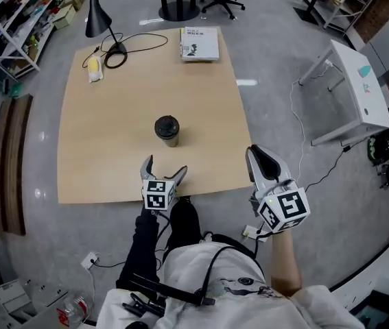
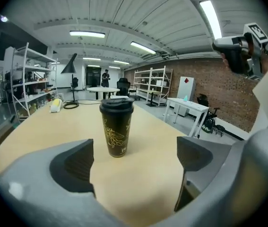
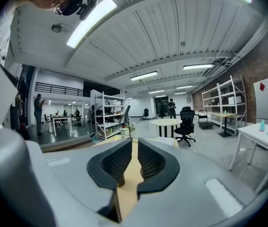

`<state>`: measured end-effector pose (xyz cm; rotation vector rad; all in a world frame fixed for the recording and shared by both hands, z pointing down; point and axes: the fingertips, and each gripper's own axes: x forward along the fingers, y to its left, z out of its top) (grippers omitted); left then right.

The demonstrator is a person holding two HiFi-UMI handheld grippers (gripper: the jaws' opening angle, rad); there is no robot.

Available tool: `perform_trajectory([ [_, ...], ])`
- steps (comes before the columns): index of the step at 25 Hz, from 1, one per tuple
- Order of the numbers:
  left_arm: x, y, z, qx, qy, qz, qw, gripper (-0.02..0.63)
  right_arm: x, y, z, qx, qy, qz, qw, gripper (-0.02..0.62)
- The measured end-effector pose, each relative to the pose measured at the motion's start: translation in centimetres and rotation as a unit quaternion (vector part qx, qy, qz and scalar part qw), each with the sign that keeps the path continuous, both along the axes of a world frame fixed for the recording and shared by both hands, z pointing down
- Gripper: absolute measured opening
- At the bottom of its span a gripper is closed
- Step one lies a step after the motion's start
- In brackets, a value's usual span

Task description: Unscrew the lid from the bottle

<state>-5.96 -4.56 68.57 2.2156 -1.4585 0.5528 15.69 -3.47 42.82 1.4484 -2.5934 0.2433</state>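
Note:
A dark bottle [image 1: 167, 130] with gold print and a black lid [image 2: 116, 103] stands upright near the middle of the wooden table [image 1: 98, 136]. My left gripper [image 1: 163, 171] hovers at the table's near edge, just short of the bottle, its jaws wide open and empty. In the left gripper view the bottle [image 2: 116, 126] stands ahead of the left gripper [image 2: 134, 160], clear of both pads. My right gripper [image 1: 257, 157] hangs off the table's near right corner, its jaws almost together with nothing between them. The right gripper view shows the right gripper [image 3: 134, 150] with only a thin slit of table between the pads.
A black desk lamp [image 1: 98, 14] with its cable, a yellow object [image 1: 95, 68] and a book [image 1: 199, 44] lie at the table's far edge. A white side table [image 1: 359, 88] stands to the right on the floor. Shelving [image 1: 16, 12] lines the far left.

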Motion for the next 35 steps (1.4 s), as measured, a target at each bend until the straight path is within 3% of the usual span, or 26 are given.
perform_trajectory([
  [4, -1.0, -6.6, 5.1, -0.002, -0.026, 0.020, 0.9995, 0.565, -2.0, -5.8, 1.8, -0.030, 0.031, 0.020, 0.999, 0.040],
  [8, 0.9, -10.9, 7.3, 0.050, -0.068, 0.077, 0.9935, 0.563, -4.1, -10.4, 3.1, -0.059, 0.051, 0.035, 0.996, 0.040],
  [11, 1.5, -12.9, 7.3, 0.078, -0.071, 0.085, 0.9908, 0.555, -4.9, -12.3, 4.8, -0.078, 0.086, 0.037, 0.993, 0.040],
  [13, 1.4, -13.5, 7.1, 0.071, -0.073, 0.090, 0.9907, 0.467, -4.7, -13.0, 6.0, -0.095, 0.097, 0.044, 0.990, 0.040],
  [15, 1.6, -14.0, 7.1, 0.053, -0.072, 0.106, 0.9904, 0.438, -4.2, -13.5, 7.1, -0.110, 0.099, 0.054, 0.987, 0.038],
  [18, 2.3, -14.6, 6.8, 0.014, -0.026, 0.127, 0.9914, 0.415, -5.0, -14.1, 8.6, -0.128, 0.093, 0.031, 0.987, 0.038],
  [20, 2.9, -15.0, 5.0, 0.001, 0.034, 0.130, 0.9909, 0.410, -7.5, -14.1, 9.2, -0.134, 0.083, -0.035, 0.987, 0.056],
  [21, 3.3, -15.2, 3.3, 0.004, 0.060, 0.131, 0.9895, 0.410, -9.1, -14.1, 9.3, -0.134, 0.078, -0.079, 0.985, 0.105],
  [22, 3.7, -15.4, 1.4, 0.012, 0.078, 0.136, 0.9876, 0.410, -10.8, -14.3, 9.1, -0.134, 0.070, -0.122, 0.981, 0.205],
  [24, 4.9, -15.8, -2.8, 0.046, 0.087, 0.160, 0.9823, 0.410, -14.0, -14.8, 7.6, -0.129, 0.053, -0.204, 0.969, 0.383],
  [27, 6.7, -15.4, -9.3, 0.105, 0.073, 0.208, 0.9699, 0.411, -18.1, -14.5, 4.5, -0.111, 0.100, -0.330, 0.932, 0.497],
  [30, 8.9, -13.9, -15.1, 0.149, 0.051, 0.262, 0.9522, 0.411, -19.7, -12.4, 1.9, -0.074, 0.160, -0.436, 0.883, 0.520],
  [32, 10.4, -12.6, -18.2, 0.168, 0.043, 0.293, 0.9404, 0.411, -19.4, -10.7, -0.4, -0.038, 0.165, -0.487, 0.857, 0.478],
  [35, 11.9, -11.2, -21.9, 0.185, 0.038, 0.321, 0.9280, 0.411, -18.1, -8.5, -4.0, 0.007, 0.152, -0.549, 0.822, 0.476],
])
